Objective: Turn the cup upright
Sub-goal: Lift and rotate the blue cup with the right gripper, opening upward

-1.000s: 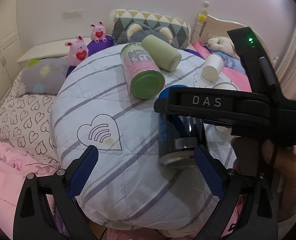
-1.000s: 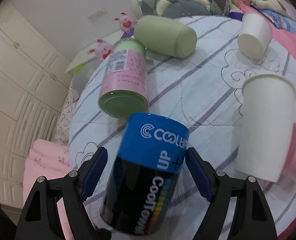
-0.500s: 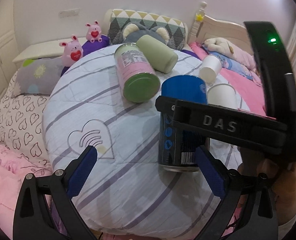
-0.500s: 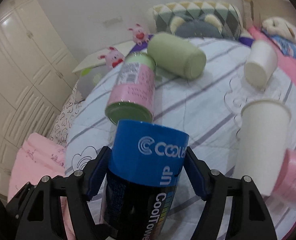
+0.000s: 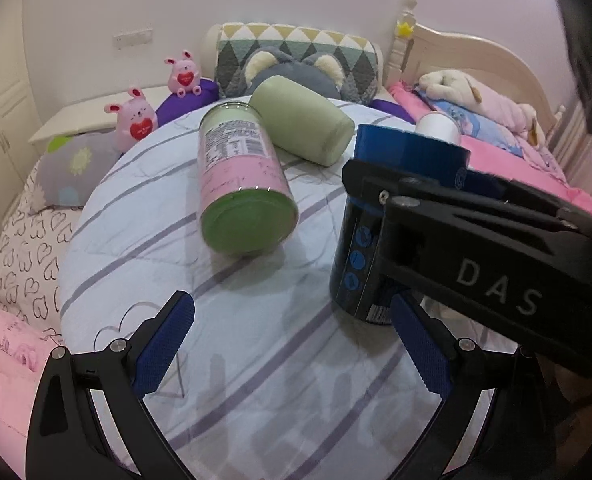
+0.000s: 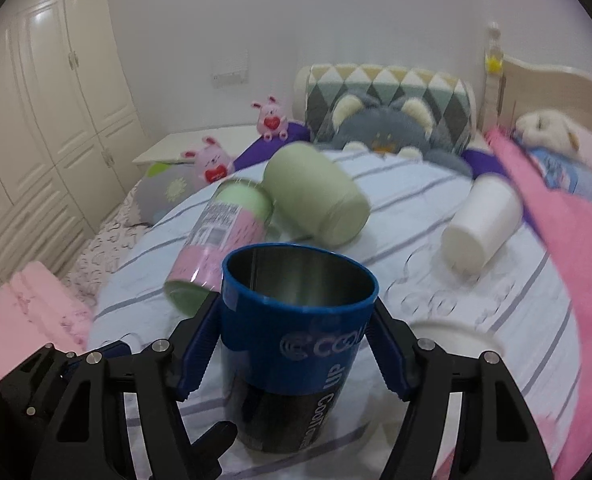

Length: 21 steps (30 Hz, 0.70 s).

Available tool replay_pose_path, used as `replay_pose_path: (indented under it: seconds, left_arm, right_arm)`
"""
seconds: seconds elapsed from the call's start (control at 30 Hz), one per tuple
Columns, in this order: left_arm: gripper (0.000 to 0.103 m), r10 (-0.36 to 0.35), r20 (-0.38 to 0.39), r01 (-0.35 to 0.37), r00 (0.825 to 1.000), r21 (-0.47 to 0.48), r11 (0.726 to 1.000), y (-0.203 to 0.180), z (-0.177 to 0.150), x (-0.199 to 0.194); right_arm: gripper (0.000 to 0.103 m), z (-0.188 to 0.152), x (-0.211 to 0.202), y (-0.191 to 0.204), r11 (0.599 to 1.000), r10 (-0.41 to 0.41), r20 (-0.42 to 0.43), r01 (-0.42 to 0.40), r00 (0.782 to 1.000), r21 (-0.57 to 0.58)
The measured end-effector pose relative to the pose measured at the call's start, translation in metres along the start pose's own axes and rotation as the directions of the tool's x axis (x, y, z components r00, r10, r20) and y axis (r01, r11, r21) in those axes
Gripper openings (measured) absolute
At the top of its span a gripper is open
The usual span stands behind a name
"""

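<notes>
Now the right gripper (image 6: 296, 344) clamps the cup (image 6: 296, 344) mouth-up, base near the bed (image 5: 256, 360), likely for standing; left gripper (image 5: 292, 344) hangs released.

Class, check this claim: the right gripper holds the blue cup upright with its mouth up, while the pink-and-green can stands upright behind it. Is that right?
Not quite. The right gripper does hold the blue cup mouth up, but the pink-and-green can lies on its side, as the left wrist view shows.
</notes>
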<state>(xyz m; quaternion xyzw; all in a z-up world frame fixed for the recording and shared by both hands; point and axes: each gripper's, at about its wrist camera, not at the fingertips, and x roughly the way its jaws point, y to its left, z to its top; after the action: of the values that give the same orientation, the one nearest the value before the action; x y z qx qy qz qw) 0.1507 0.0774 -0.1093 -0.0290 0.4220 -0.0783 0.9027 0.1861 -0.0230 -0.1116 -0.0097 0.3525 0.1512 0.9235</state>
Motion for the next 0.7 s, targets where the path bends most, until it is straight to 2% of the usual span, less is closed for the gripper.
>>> replay_pose_path:
  seconds: [0.23, 0.63, 0.67, 0.7]
  left_arm:
    - [0.100, 0.038, 0.002, -0.038, 0.999, -0.005, 0.999, -0.004, 0.010, 0.013]
    - [0.100, 0.049, 0.002, -0.049, 0.999, -0.011, 0.999, 0.001, -0.005, 0.007]
    - [0.100, 0.054, 0.002, -0.054, 0.999, -0.011, 0.998, 0.000, -0.006, 0.005]
    - [0.100, 0.057, 0.005, -0.057, 0.998, -0.012, 0.998, 0.000, -0.009, 0.003]
  right_arm:
    - [0.068, 0.007, 0.005, -0.004, 0.999, -0.014, 0.039, 0.016, 0.999, -0.048]
    - [0.069, -0.019, -0.012, 0.007, 0.996, 0.032, 0.138, -0.020, 0.990, -0.090]
    - [0.074, -0.021, -0.015, 0.008, 0.995, 0.041, 0.147, -0.028, 0.988, -0.092]
    - [0.083, -0.023, -0.018, 0.009, 0.995, 0.051, 0.162, -0.036, 0.985, -0.092]
